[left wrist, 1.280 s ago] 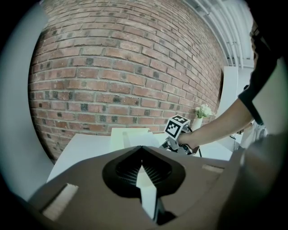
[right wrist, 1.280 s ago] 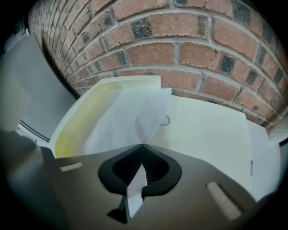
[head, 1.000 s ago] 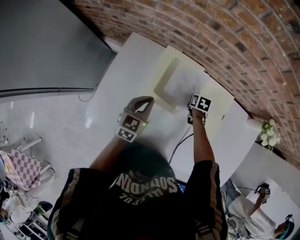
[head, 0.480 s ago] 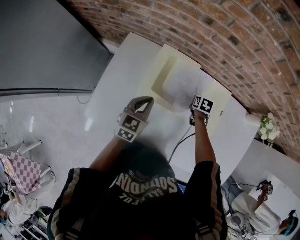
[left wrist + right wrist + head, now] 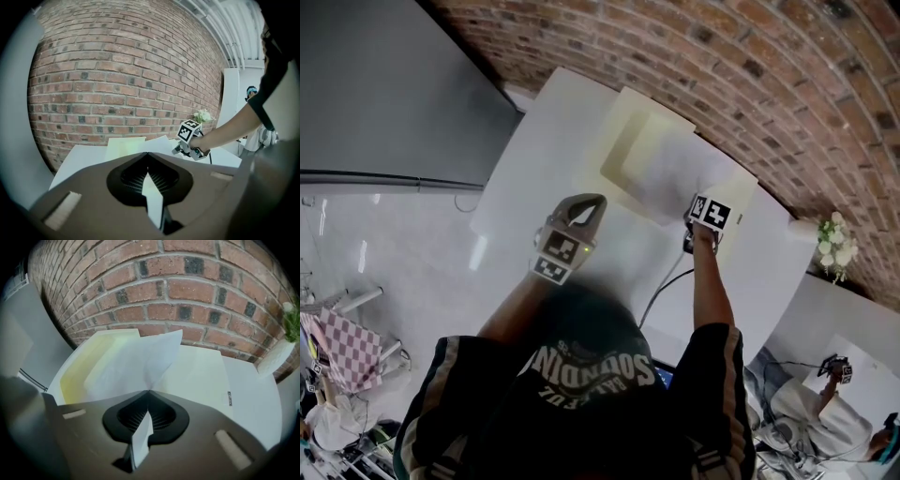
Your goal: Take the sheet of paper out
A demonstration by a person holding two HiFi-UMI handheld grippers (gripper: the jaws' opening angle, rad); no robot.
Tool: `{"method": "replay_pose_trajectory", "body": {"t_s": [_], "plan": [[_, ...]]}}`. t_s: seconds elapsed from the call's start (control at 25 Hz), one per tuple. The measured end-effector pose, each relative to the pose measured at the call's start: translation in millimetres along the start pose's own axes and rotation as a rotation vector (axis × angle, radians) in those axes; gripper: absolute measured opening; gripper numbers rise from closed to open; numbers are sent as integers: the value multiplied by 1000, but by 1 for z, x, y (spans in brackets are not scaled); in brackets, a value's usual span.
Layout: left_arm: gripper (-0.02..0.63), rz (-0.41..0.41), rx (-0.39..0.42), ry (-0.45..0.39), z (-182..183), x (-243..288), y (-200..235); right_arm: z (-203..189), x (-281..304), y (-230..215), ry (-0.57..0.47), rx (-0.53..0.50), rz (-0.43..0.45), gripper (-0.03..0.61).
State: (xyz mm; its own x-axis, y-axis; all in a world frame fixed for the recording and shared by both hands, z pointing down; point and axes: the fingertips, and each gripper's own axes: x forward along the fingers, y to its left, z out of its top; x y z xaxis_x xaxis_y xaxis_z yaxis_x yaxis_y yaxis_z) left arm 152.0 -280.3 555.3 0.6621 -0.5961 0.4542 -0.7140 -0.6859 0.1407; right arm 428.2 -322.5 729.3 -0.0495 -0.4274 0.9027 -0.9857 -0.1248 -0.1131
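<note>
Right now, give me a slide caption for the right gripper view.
Right gripper shut on the white sheet of paper, which lies over a pale yellow folder.

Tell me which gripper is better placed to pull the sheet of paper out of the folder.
The right gripper. Its jaws are shut on the sheet of paper, which lies partly out of the yellowish folder. The left gripper is shut on nothing, apart from the folder.
</note>
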Motion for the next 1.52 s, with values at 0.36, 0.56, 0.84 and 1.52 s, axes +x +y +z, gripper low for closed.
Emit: {"method": "replay_pose_trajectory", "body": {"t_s": [0.36,0.56,0.84,1.52], "plan": [[11,10,26,-25,3,-19,-10,-9,-23,-14,-49,9,-29,3],[11,12,38,-36,4,-29,-17,-15,-40,-22,-86,15,-43,3],[11,17,53,-62,4,-44,-20,-18,-82,-28,-196,-9,-73,3],[11,18,85,-133,20,-66,-28,-15,-193,-1,-504,-34,-54,3]]}}
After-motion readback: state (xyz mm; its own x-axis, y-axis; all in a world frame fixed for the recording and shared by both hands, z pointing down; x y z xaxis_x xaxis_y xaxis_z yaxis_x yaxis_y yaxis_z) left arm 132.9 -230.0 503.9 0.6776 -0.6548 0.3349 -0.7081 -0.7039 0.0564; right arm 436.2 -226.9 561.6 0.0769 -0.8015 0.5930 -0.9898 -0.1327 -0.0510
